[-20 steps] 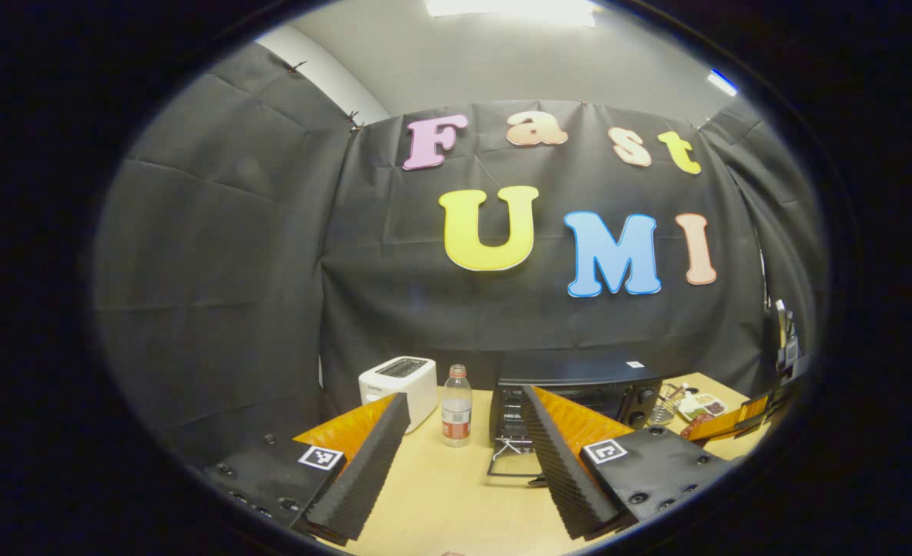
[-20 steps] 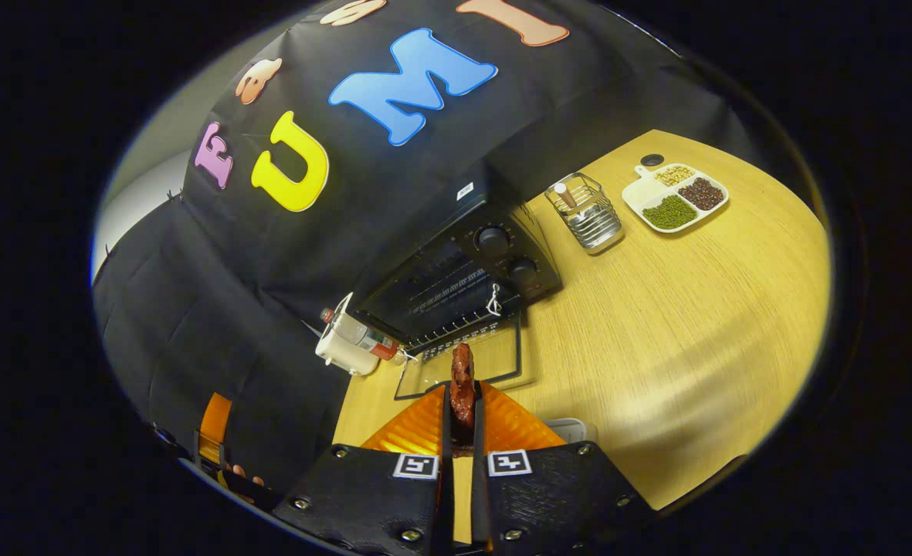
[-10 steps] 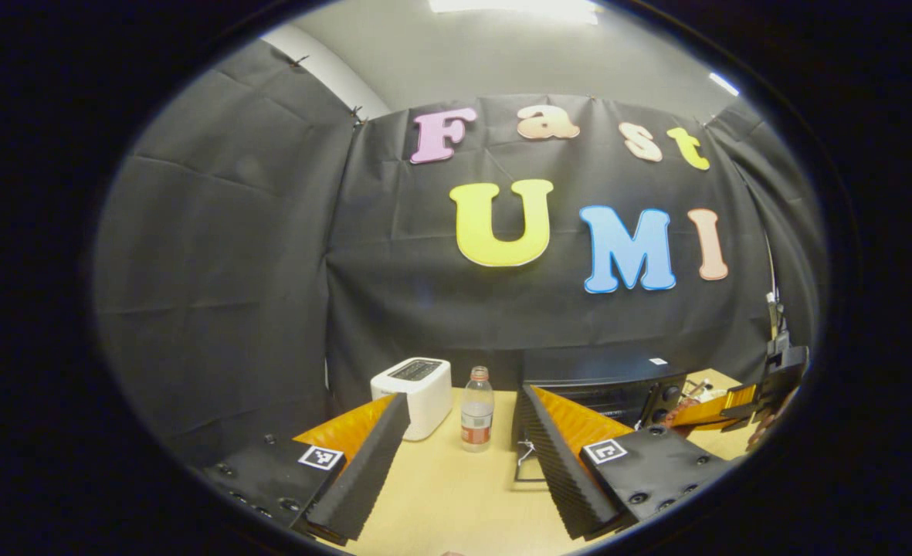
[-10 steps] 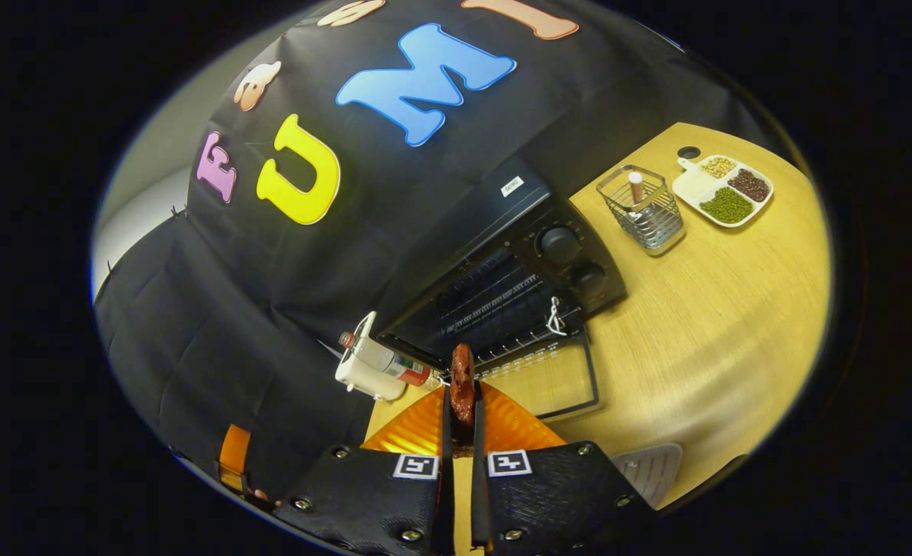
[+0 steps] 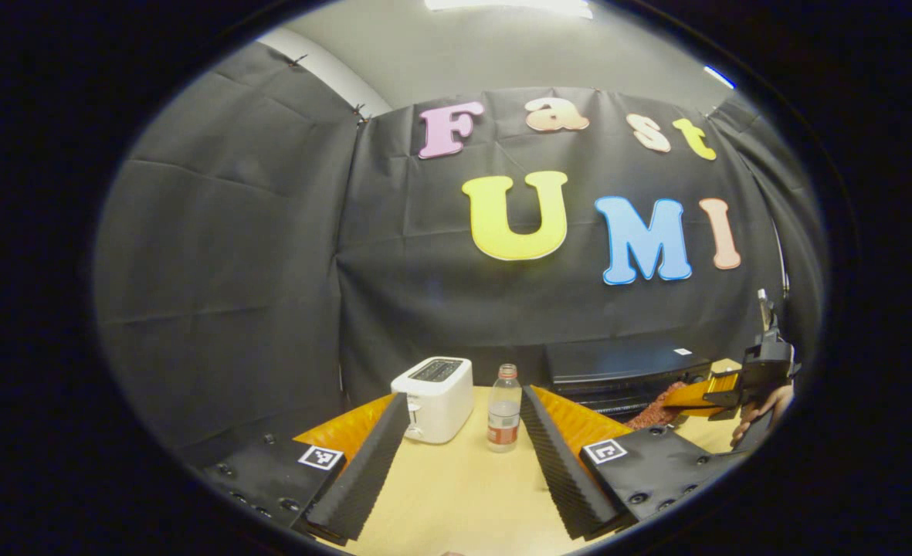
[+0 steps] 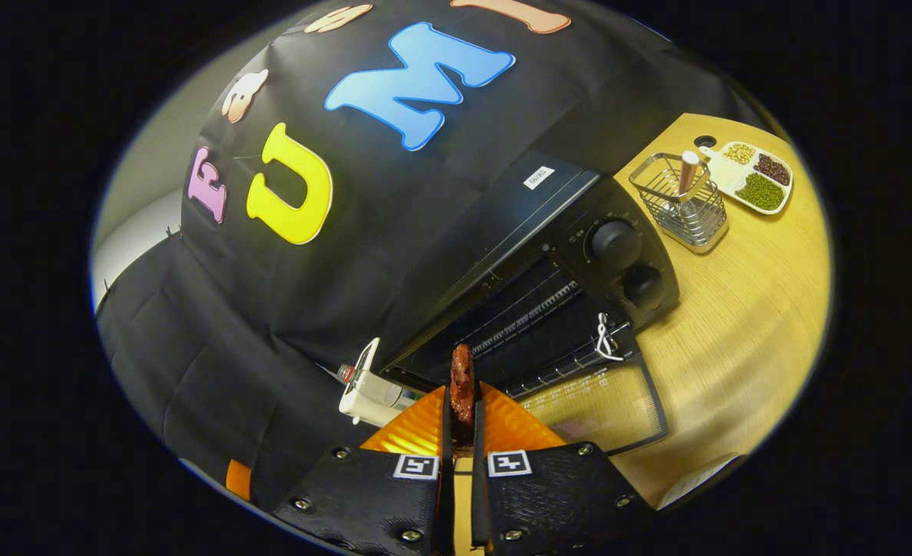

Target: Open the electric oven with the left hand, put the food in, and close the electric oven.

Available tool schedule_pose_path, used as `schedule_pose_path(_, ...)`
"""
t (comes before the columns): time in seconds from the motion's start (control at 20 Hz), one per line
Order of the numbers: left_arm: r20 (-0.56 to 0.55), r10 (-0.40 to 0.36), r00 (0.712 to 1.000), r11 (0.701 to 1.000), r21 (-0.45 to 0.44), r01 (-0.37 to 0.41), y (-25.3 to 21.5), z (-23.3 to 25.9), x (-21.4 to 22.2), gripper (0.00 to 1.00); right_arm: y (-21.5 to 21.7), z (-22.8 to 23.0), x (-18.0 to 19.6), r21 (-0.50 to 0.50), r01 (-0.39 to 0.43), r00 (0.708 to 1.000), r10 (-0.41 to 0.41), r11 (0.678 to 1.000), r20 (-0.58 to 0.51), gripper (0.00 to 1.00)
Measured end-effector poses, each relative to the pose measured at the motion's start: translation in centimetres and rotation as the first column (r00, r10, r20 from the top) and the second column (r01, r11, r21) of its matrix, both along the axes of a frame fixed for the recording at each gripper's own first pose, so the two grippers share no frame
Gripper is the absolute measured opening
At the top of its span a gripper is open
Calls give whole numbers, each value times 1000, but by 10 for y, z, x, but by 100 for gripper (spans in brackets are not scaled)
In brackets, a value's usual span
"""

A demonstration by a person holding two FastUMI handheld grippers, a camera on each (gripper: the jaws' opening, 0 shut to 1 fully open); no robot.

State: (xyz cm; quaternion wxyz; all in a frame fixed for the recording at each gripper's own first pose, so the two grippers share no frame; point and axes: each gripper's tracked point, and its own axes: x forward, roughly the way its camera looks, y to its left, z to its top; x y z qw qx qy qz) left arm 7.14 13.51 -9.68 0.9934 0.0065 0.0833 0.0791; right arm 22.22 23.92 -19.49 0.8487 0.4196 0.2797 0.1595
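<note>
In the left gripper view, my left gripper (image 5: pixel 463 455) is hovering with its fingers spread wide over the pale wooden surface (image 5: pixel 456 494), a white toaster (image 5: pixel 434 388) and a clear plastic bottle (image 5: pixel 504 409) standing beyond. In the right gripper view, my right gripper (image 6: pixel 462 401) is pinching a reddish-brown strip of food (image 6: pixel 462 380) just before the black electric oven (image 6: pixel 548 255), whose glass door (image 6: pixel 602 405) is lying open; a wire basket (image 6: pixel 681 202) is standing farther right.

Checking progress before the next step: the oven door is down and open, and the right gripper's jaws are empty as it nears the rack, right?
Not quite. The oven door is down, but the right gripper has its jaws shut on the food, as the right gripper view shows.
</note>
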Motion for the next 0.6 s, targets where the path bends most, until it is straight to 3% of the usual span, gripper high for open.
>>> schedule_pose_path(0.35,-45,10,999,1000,9,-9,14,-16,9,100,19,-13,43,45,70,997,-71,997,13,9)
schedule_pose_path(0.6,-63,7,998,999,34,-4,20,-19,15,91,29,-26,66,56,109,994,-110,992,19,9)
